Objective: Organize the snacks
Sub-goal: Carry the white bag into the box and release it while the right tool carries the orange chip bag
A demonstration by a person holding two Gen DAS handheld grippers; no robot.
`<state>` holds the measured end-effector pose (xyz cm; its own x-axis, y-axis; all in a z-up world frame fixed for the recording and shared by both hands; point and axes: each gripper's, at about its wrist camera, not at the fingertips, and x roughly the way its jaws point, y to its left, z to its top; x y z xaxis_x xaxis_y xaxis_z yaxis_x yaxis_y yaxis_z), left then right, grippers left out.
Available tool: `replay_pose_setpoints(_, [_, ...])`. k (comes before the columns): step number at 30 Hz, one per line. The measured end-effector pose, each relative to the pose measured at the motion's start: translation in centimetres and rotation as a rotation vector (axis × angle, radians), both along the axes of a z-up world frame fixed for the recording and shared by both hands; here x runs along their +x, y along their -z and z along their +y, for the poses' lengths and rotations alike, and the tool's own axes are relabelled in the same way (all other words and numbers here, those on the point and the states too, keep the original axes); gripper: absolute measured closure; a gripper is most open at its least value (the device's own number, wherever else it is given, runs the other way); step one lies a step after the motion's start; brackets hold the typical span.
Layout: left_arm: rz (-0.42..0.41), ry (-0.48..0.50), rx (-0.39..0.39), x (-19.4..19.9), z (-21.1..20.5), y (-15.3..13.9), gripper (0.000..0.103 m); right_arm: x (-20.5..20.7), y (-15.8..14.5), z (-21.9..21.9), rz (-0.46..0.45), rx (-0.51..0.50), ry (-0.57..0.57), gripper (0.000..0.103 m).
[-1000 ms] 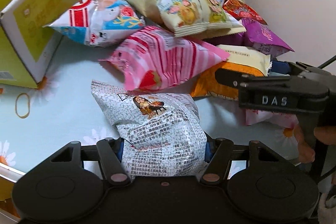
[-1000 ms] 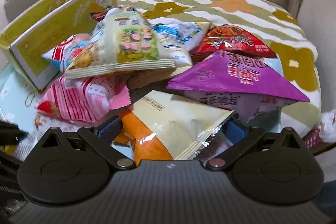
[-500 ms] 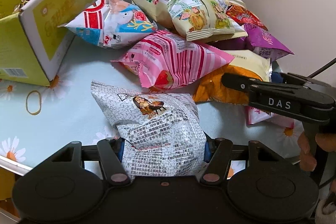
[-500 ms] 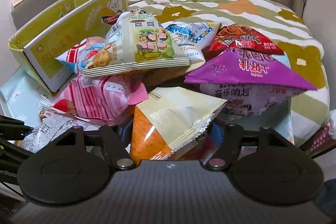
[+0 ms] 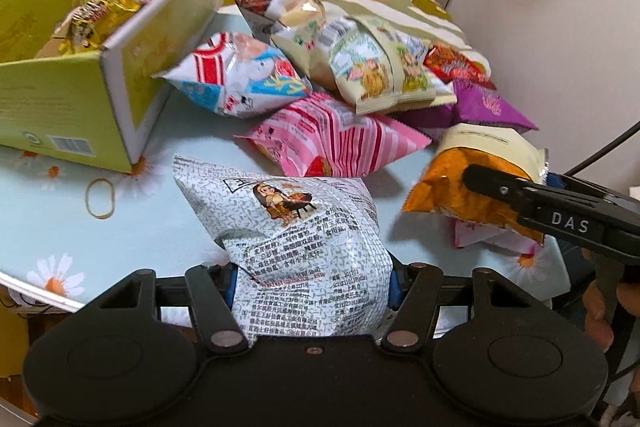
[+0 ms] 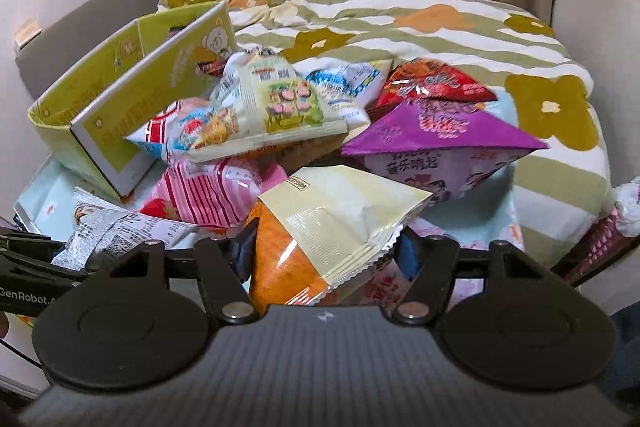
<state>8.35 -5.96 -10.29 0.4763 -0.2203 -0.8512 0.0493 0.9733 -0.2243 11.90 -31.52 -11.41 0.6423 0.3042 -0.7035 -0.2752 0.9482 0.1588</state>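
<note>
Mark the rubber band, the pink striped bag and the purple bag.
rubber band [image 5: 101, 198]: left wrist view, its left side.
pink striped bag [image 5: 340, 135]: left wrist view, mid-face.
purple bag [image 6: 436, 129]: right wrist view, upper face.

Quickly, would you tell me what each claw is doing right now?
Left claw: closed on the grey-white printed snack bag.
Right claw: just closed on the orange-and-cream snack bag.

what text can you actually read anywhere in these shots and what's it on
"DAS": white letters on the right tongs.
"GenRobot": cut off at the frame edge, on the left tongs.
"音乐响起": purple snack bag.
Dense Chinese print on the grey-white snack bag: too small to read.
Green box lettering: blurred.
</note>
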Motion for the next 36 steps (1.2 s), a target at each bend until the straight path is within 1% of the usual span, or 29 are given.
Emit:
replay_pose_setpoints(7, [-0.06,-0.046,-0.013,-0.9,1.6,-3.2,0.037,-0.7,-3.0,-0.2,-0.031,0.008,0.016,0.022])
replay_pose_setpoints(13, [-0.148,-0.1,-0.026,-0.2,5.0,-6.9,0.037,-0.4,-6.1,1.6,-0.085,0.018,-0.02,0.022])
replay_pose_setpoints(18, [-0.214,-0.136,-0.01,2.1,9.3,-9.6,0.037,0.5,-8.5,4.4,-0.129,0.031,-0.046,0.022])
replay_pose_setpoints(22, [-0.241,-0.148,0.001,4.6,13.2,-11.1,0.037,1.9,-10.1,7.8,-0.149,0.054,-0.045,0.022])
replay_pose_setpoints(26, [-0.244,-0.154,0.003,7.6,17.6,-11.7,0.037,3.6,-11.2,12.4,-0.161,0.065,-0.059,0.022])
replay_pose_setpoints(29, [-0.23,-0.14,-0.001,9.5,20.4,-11.3,0.037,4.9,-11.7,15.9,-0.163,0.07,-0.067,0.022])
replay_pose_setpoints(32, [-0.2,-0.11,-0.003,11.6,22.8,-10.5,0.037,6.3,-11.8,19.5,-0.15,0.077,-0.061,0.022])
replay_pose_setpoints(36, [-0.143,-0.049,0.0,13.9,25.0,-8.6,0.037,7.9,-11.6,23.8,-0.118,0.077,-0.033,0.022])
